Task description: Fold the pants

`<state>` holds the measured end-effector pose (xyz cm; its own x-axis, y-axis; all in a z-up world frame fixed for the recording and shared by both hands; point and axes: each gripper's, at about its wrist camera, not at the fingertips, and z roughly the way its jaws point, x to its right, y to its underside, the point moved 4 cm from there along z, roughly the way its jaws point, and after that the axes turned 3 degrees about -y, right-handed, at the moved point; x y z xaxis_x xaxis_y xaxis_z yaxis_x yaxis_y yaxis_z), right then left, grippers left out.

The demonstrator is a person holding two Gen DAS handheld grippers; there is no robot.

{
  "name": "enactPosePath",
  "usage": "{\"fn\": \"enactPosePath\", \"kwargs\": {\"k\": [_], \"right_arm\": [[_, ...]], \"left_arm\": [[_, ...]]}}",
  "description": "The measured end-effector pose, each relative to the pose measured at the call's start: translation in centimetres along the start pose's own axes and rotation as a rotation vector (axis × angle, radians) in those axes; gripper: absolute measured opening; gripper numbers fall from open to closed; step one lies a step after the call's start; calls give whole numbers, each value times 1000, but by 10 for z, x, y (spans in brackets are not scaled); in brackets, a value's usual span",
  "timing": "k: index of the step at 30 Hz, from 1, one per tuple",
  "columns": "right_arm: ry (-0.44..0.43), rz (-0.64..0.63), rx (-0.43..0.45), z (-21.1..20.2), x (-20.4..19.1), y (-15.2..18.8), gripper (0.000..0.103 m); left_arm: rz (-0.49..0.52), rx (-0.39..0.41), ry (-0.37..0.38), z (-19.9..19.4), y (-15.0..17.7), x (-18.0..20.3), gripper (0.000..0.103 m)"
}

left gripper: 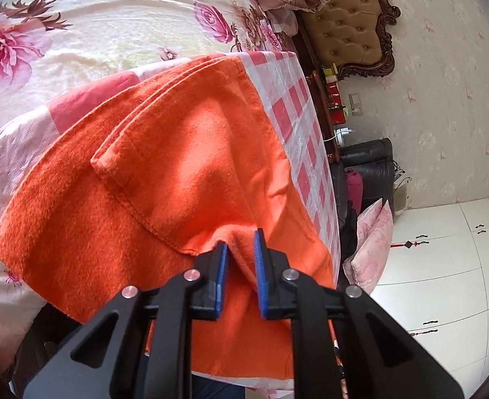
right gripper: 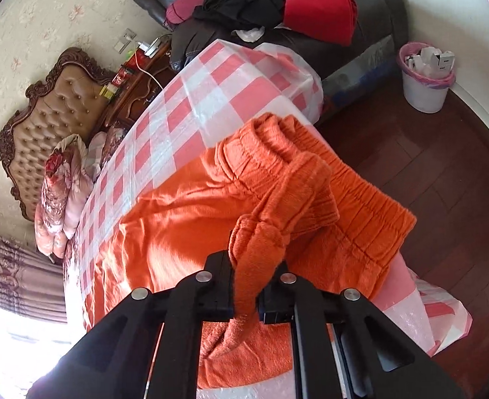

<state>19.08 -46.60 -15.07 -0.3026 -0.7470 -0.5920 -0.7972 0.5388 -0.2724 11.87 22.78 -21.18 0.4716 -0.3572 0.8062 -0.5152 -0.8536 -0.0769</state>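
Observation:
The orange fleece pants (left gripper: 164,153) lie on a pink-and-white checked cloth (left gripper: 287,99) spread over the bed. A hemmed leg end is folded back over the lower layers. My left gripper (left gripper: 241,242) has its blue pads closed on a raised ridge of that orange cloth near the leg's edge. In the right wrist view the pants (right gripper: 184,206) show their elastic waistband (right gripper: 361,199) near the edge of the bed. My right gripper (right gripper: 252,262) is shut on a bunched piece of the waistband, which is lifted and hangs down between the fingers.
A floral sheet (left gripper: 94,33) covers the far bed. A tufted headboard (left gripper: 354,23) stands against the wall. The dark sofa (right gripper: 371,33) carries a red garment (right gripper: 321,16) and black clothes. A white waste bin (right gripper: 425,76) stands on the wooden floor (right gripper: 427,183).

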Motion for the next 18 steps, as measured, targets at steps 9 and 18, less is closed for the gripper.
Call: {"fn": "enactPosePath", "kwargs": {"k": [9, 18], "right_arm": [[21, 24, 34, -15, 9, -4, 8], [44, 0, 3, -2, -3, -21, 8]], "left_arm": [[-69, -15, -12, 7, 17, -6, 19], [52, 39, -130, 2, -4, 31, 1]]}}
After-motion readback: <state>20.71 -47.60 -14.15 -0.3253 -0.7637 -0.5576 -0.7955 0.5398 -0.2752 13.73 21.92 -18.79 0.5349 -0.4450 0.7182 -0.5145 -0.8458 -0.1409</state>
